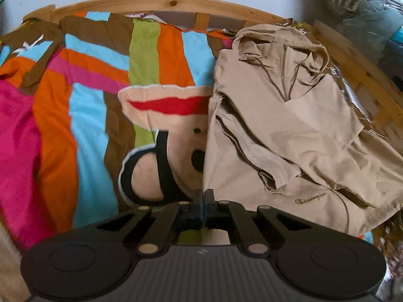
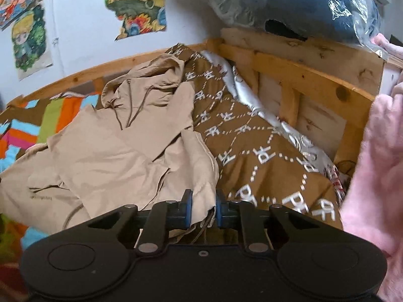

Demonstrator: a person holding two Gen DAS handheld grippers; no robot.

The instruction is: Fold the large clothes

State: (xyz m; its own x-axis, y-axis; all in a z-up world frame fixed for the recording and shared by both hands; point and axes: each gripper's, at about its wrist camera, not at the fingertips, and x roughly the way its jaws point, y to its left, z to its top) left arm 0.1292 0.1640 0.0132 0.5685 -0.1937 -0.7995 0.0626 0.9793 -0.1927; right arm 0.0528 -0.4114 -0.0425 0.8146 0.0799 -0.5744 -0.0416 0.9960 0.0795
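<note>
We were maybe halfway: the beige hooded jacket (image 1: 289, 130) lay on the bed's striped cover (image 1: 83, 115) with its sleeves (image 2: 141, 156) already thrown across the chest, but the body wasn't doubled over yet. Hood pointed at the wooden rail (image 1: 161, 3), hem toward us, so lengthwise. Our right tool (image 2: 203, 202) had a narrow gap pinching jacket fabric; the left tool (image 1: 204, 196) was closed up, apparently empty.

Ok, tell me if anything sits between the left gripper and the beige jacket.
Nothing visible does. The left gripper, fingers closed together, sits right at the edge of the beige hooded jacket, over the colourful striped bedspread. The right gripper already has jacket fabric between its fingers.
</note>
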